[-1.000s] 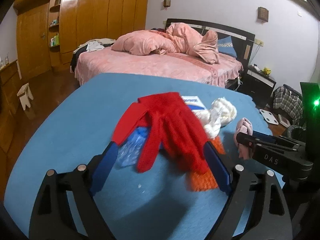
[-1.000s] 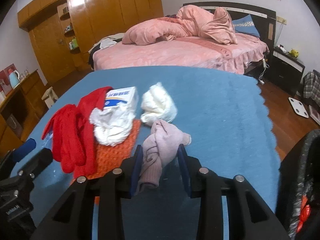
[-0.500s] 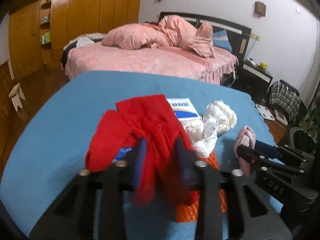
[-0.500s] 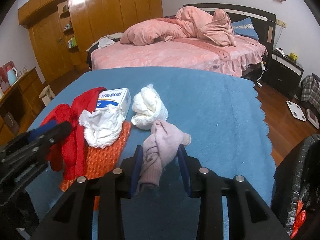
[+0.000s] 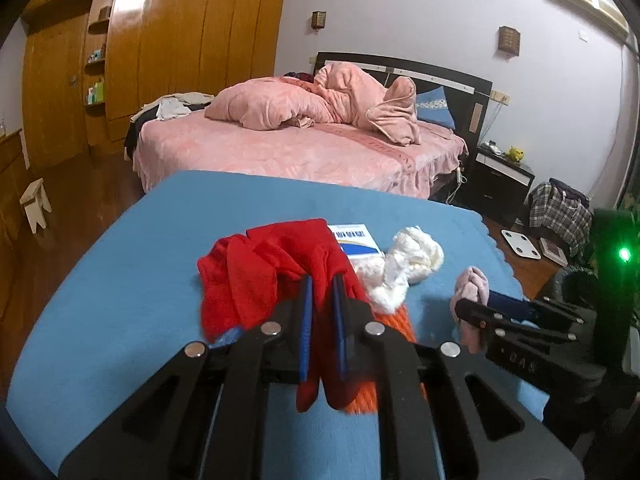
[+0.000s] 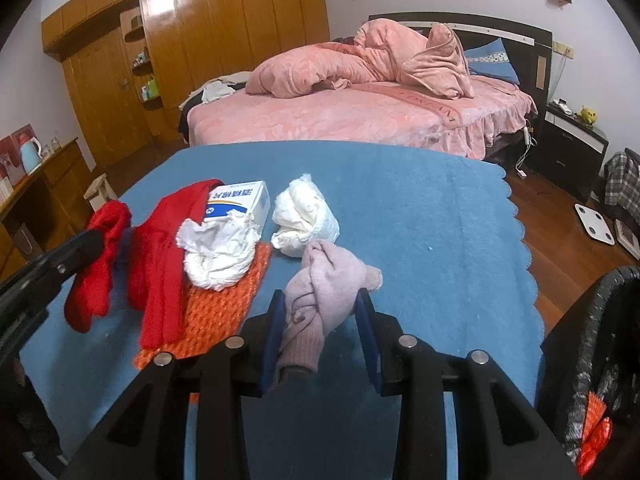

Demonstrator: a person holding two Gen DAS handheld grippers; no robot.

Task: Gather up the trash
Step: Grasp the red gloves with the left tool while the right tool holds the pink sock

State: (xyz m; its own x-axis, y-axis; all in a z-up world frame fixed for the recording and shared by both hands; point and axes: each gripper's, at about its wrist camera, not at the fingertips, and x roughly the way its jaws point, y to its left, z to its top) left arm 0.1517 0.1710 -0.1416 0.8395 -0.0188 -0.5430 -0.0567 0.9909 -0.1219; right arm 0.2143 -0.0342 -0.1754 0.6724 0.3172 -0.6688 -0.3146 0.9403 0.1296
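Left gripper (image 5: 320, 300) is closing right now on the red glove (image 5: 276, 272), jaws pinched down to a narrow slot with a fold of the red knit between the blue pads and its loose end hanging out behind them. The rest of the glove bunches ahead and to the left of the jaws, draped over the counter (image 5: 120, 280) with its blue cloth.

Over on the other side, the right gripper (image 6: 320, 320) has its jaws partly open around a wad of pale pink sock (image 6: 324, 292); the fabric fills the gap and both pads look to be pressing on it, so I'd call that a hold.

Ahead and to the left of the right jaws sit two crumpled white tissues (image 6: 218, 252), one lying on the orange knit cloth (image 6: 224, 300), with a small blue-and-white box (image 6: 240, 200) beyond. At the far right edge of the right wrist view there's a dark bin (image 6: 592, 340) below counter level with something red already in it.

My read: this is the pick-up step, both hands loaded or nearly so. Next the left jaws need to finish their squeeze and lift until the glove clears the pile. It's tangled against the orange cloth, so that may drag along. Then both loads want carrying across to the bin on the right, with tissues and box left to fetch.
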